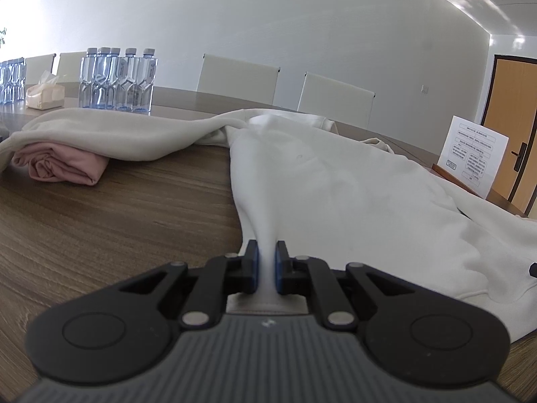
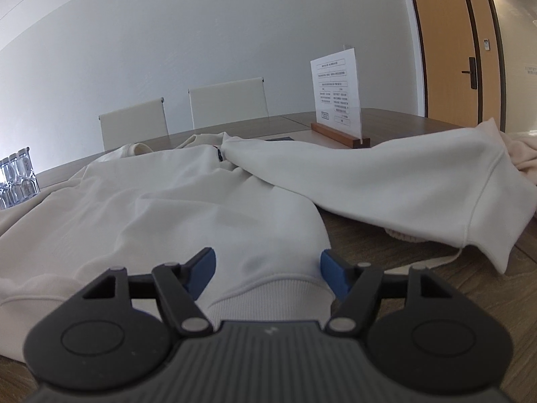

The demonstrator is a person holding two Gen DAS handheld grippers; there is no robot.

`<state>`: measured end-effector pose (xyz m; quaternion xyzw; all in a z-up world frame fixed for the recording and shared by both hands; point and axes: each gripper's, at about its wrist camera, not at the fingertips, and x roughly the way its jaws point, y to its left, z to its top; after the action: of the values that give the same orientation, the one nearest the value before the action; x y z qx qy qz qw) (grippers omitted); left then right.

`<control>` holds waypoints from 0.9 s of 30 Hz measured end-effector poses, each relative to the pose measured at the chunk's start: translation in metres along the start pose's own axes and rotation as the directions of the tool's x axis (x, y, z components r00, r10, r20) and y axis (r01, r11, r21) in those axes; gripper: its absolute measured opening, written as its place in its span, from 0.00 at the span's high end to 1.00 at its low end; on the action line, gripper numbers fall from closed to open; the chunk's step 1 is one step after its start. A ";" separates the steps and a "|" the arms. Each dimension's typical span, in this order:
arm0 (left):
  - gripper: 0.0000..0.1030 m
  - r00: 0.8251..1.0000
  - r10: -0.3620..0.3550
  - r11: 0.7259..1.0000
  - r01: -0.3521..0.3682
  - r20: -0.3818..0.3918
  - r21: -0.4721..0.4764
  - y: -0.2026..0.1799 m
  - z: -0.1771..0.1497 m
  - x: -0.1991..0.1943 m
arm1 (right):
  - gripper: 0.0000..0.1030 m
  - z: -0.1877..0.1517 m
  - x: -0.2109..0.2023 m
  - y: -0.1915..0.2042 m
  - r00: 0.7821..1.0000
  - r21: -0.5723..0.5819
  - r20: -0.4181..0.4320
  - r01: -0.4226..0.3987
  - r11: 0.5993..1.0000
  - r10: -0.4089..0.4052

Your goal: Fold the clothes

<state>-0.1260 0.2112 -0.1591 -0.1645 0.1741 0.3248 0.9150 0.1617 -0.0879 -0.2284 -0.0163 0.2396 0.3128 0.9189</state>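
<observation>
On the wooden surface a white sweatshirt lies spread, its ribbed hem nearest both cameras. Behind it stand clear water bottles with pale caps, liquid visible inside, and a tissue pack with a sheet poking from its top. More bottles at the far left edge are cut off by the frame. The left hand-held gripper is pressed together, pinching a fold of the sweatshirt's hem between its blue pads. The right hand-held gripper stands spread, with the ribbed hem lying between its fingers; whether a pad touches the cloth is hard to tell. A folded pink garment is half hidden under a cream garment. Print on the standing sign is too small to read
</observation>
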 end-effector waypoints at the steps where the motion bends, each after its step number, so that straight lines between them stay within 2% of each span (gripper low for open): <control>1: 0.92 1.000 0.000 1.000 0.000 0.000 0.000 0.000 0.000 0.000 | 0.28 0.000 0.002 0.003 1.000 -0.014 -0.012 0.004 1.000 -0.004; 3: 0.92 1.000 0.000 1.000 0.000 0.000 -0.001 0.000 0.000 -0.001 | 0.32 0.000 0.006 0.007 0.999 -0.040 -0.030 0.019 0.999 -0.021; 5: 0.92 1.000 0.001 1.000 -0.001 0.002 0.000 0.000 0.000 -0.001 | 0.44 -0.001 0.011 0.013 0.998 -0.069 -0.052 0.034 0.997 -0.038; 7: 0.92 1.000 0.003 1.000 -0.003 0.006 0.000 -0.001 0.000 -0.002 | 0.67 -0.001 0.012 0.017 0.998 -0.094 -0.055 0.030 0.995 -0.035; 10: 0.92 1.000 0.005 1.000 -0.005 0.011 0.003 -0.001 0.000 -0.003 | 0.84 -0.001 0.011 0.023 0.998 -0.129 -0.050 0.019 0.991 -0.026; 16: 0.92 1.000 -0.008 1.000 0.008 0.002 -0.009 0.007 -0.001 -0.015 | 0.86 0.011 -0.021 0.023 1.000 -0.115 0.019 -0.002 0.993 0.005; 19: 0.92 1.000 0.000 1.000 -0.001 -0.027 -0.020 0.011 -0.002 -0.021 | 0.86 0.016 -0.035 0.019 1.000 -0.109 0.016 -0.019 0.994 0.020; 21: 0.92 0.999 0.013 1.000 -0.014 -0.046 -0.016 0.012 -0.003 -0.023 | 0.84 0.016 -0.036 0.018 0.999 -0.112 -0.030 -0.041 0.993 0.038; 22: 0.91 0.998 0.020 1.000 -0.020 -0.056 -0.014 0.012 -0.004 -0.025 | 0.80 0.017 -0.036 0.016 0.999 -0.102 -0.033 -0.043 0.994 0.039; 25: 0.78 0.996 0.071 0.997 -0.071 -0.052 0.014 0.010 -0.003 -0.027 | 0.69 0.019 -0.038 0.009 0.999 -0.055 -0.018 -0.037 0.998 0.036; 26: 0.78 0.995 0.092 0.996 -0.091 -0.036 0.024 0.008 -0.001 -0.029 | 0.68 0.019 -0.039 0.007 0.999 -0.040 -0.013 -0.036 0.999 0.035; 27: 0.78 0.994 0.112 0.993 -0.111 -0.019 0.033 0.006 0.001 -0.031 | 0.62 0.023 -0.042 0.006 0.999 -0.030 0.015 -0.031 0.999 0.032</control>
<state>-0.1527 0.1994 -0.1458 -0.1433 0.1978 0.3710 0.8960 0.1395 -0.1029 -0.1882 -0.0236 0.2279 0.3309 0.9154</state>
